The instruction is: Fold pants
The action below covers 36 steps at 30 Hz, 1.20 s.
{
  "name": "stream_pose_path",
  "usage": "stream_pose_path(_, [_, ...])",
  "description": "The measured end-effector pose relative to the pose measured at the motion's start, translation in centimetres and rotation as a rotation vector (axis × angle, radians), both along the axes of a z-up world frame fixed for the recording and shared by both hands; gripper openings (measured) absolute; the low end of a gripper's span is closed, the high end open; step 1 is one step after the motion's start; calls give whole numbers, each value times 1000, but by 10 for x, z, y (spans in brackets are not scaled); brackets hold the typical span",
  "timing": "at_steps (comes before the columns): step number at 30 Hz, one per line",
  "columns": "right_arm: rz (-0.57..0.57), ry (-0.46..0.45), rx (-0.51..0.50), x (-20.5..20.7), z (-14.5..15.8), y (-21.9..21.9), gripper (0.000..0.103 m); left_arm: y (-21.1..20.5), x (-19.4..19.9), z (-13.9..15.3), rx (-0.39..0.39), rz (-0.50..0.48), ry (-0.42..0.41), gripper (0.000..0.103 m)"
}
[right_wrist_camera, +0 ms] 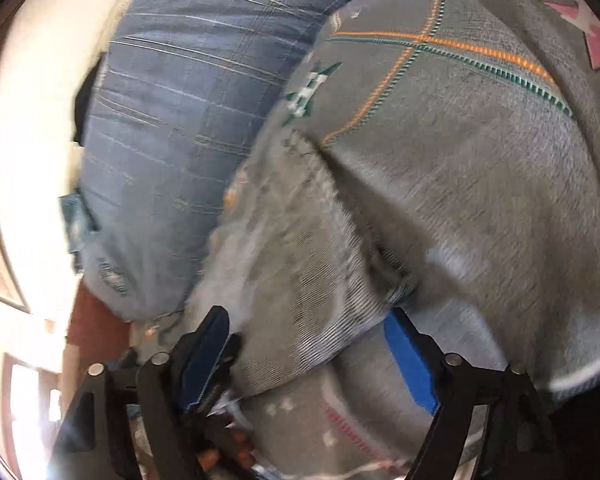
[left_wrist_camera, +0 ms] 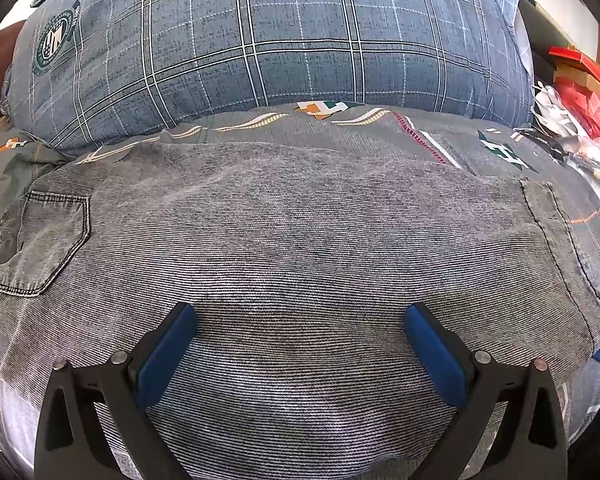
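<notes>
Grey denim pants point(left_wrist_camera: 300, 240) lie folded flat across the bed, with a back pocket point(left_wrist_camera: 48, 240) at the left and a stitched hem point(left_wrist_camera: 560, 240) at the right. My left gripper point(left_wrist_camera: 300, 314) hovers low over their near part, open, its blue pads point(left_wrist_camera: 168, 356) wide apart and nothing between them. The right wrist view is blurred and rolled. There one end of the pants point(right_wrist_camera: 300, 260) runs down between the spread fingers of my right gripper point(right_wrist_camera: 308, 314). Its blue pads point(right_wrist_camera: 410, 364) stand apart from the cloth, so it is open.
A grey bedspread point(left_wrist_camera: 340, 128) with orange and green stitching point(right_wrist_camera: 460, 52) lies under the pants. A large blue plaid pillow point(left_wrist_camera: 280, 40) blocks the far side point(right_wrist_camera: 180, 120). Red packages and plastic bags point(left_wrist_camera: 580, 88) pile up at the right edge. A bright wall and window fill the left of the right wrist view.
</notes>
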State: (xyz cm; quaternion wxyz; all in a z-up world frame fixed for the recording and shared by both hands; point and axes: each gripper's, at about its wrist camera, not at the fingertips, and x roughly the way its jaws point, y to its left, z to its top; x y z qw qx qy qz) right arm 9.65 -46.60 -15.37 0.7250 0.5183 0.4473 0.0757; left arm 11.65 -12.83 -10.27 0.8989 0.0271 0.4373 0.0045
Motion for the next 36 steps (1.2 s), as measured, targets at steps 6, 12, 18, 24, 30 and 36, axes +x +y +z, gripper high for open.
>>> stream_pose_path(6, [-29, 6, -38, 4, 0, -6, 66, 0, 0, -1, 5, 7, -11, 103])
stream_pose_path(12, [-8, 15, -122, 11, 5, -2, 46, 0, 0, -1, 4, 7, -7, 103])
stream_pose_path(18, [18, 0, -172, 12, 8, -1, 22, 0, 7, 3, 2, -1, 47, 103])
stream_pose_path(24, [3, 9, -166, 12, 1, -4, 31, 5, 5, 11, -26, -1, 66, 103])
stream_pose_path(30, [36, -43, -229, 16, 18, 2, 23, 11, 6, 1, 39, 28, 82, 103])
stream_pose_path(36, [117, -226, -419, 29, 99, 46, 21, 14, 12, 1, 22, 43, 83, 103])
